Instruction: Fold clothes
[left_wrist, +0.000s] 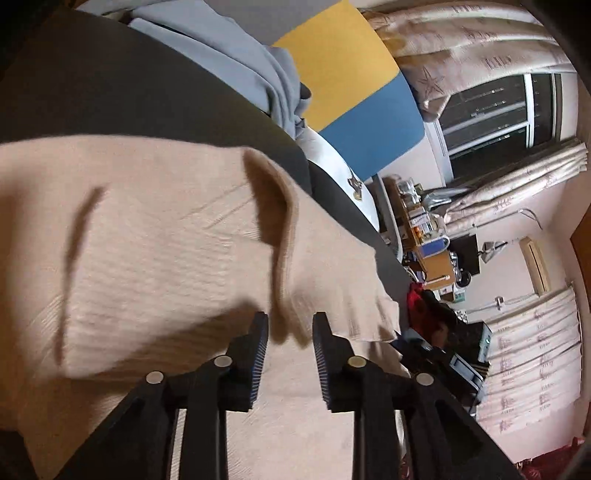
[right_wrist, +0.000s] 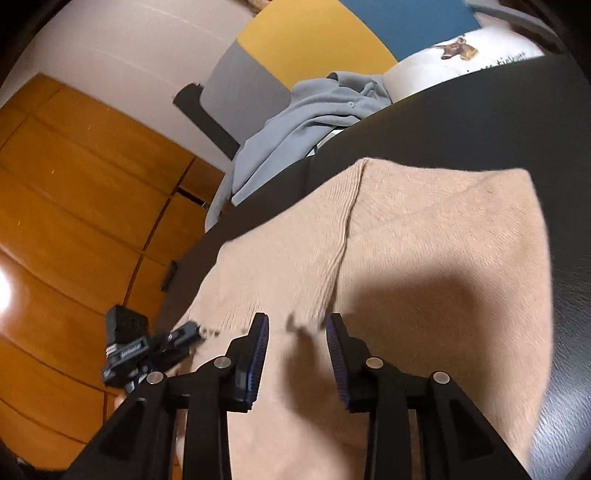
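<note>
My left gripper (left_wrist: 290, 328) and right gripper (right_wrist: 297, 330) both hang with jaws parted and empty just over the beige ribbed knit garment (left_wrist: 155, 243) spread on the dark tabletop (right_wrist: 461, 122), its raised fold running straight ahead of my left tongs, the nearer ones.

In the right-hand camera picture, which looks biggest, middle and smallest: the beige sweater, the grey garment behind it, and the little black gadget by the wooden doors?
As they look in this view only:
1. beige sweater, by far the largest, though it is also nearest the lens.
2. grey garment, farther back.
3. black gadget, smallest.
</note>
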